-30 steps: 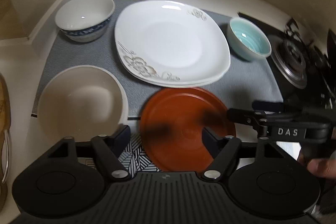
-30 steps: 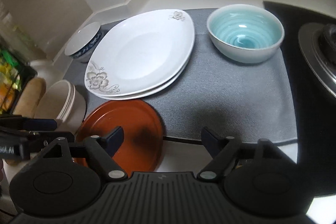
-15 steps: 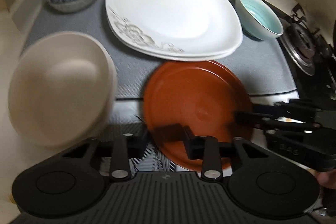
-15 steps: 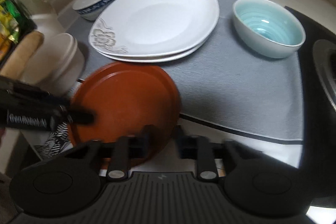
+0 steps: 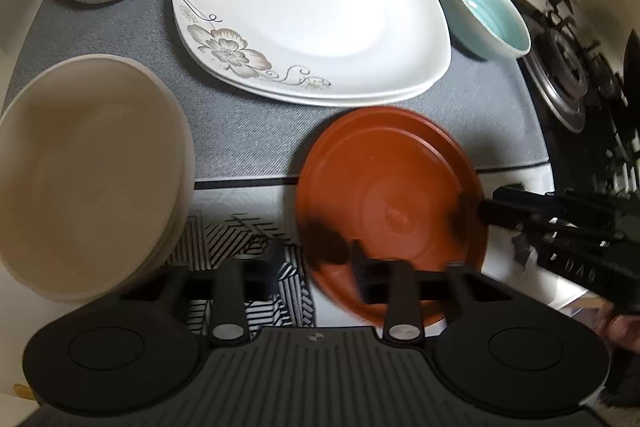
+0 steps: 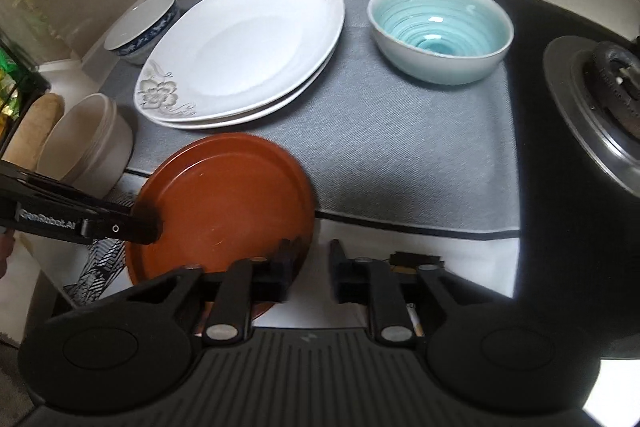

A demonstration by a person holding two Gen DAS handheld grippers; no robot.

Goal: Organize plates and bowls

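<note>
A second ago both claws stood wide apart short of the round rust-red plate [image 5: 392, 195]; now the left claw [image 5: 316, 267] is clenched on its near left rim and the right claw [image 6: 310, 267] on its right rim. The plate lies half over the front edge of the grey woven mat [image 5: 240, 135], half over the white desk [image 6: 400, 243], just before the stacked white flowered plates [image 5: 304, 11]. With both grips made, it looks ready to be lifted onto that stack
</note>
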